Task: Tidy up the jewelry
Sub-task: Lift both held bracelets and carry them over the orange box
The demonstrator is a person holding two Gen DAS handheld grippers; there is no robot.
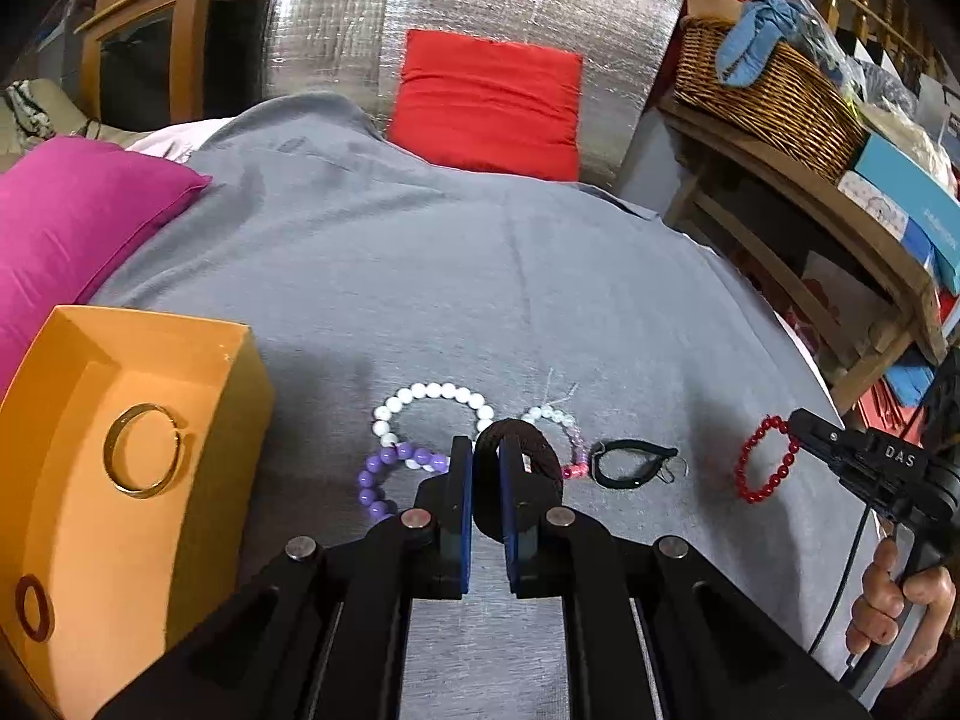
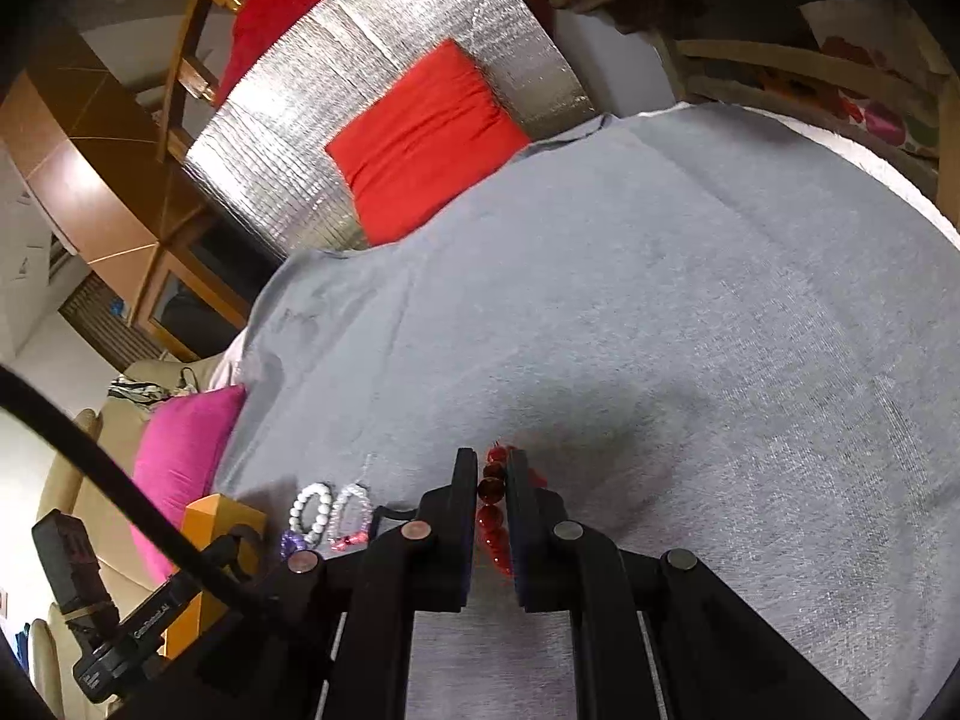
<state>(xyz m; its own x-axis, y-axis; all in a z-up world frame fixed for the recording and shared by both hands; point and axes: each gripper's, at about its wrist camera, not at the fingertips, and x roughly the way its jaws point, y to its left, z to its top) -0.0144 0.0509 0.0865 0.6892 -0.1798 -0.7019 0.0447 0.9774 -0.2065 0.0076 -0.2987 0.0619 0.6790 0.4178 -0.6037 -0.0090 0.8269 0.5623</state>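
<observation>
a lived-in home: cushions (image 1: 489, 102) on a grey blanket (image 1: 456, 276), wicker basket (image 1: 774, 96) on cluttered wooden shelves (image 1: 810, 222).

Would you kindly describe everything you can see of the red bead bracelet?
The red bead bracelet is a closed loop of round, glossy, translucent-looking red beads, glass or plastic by their shine. It lies on the grey cloth, at the right end of the row of jewelry, apart from the black band beside it. The right tool has its fingers on either side of one stretch of beads, nearly closed on them; whether they press is unclear. It seems not yet lifted.
</observation>
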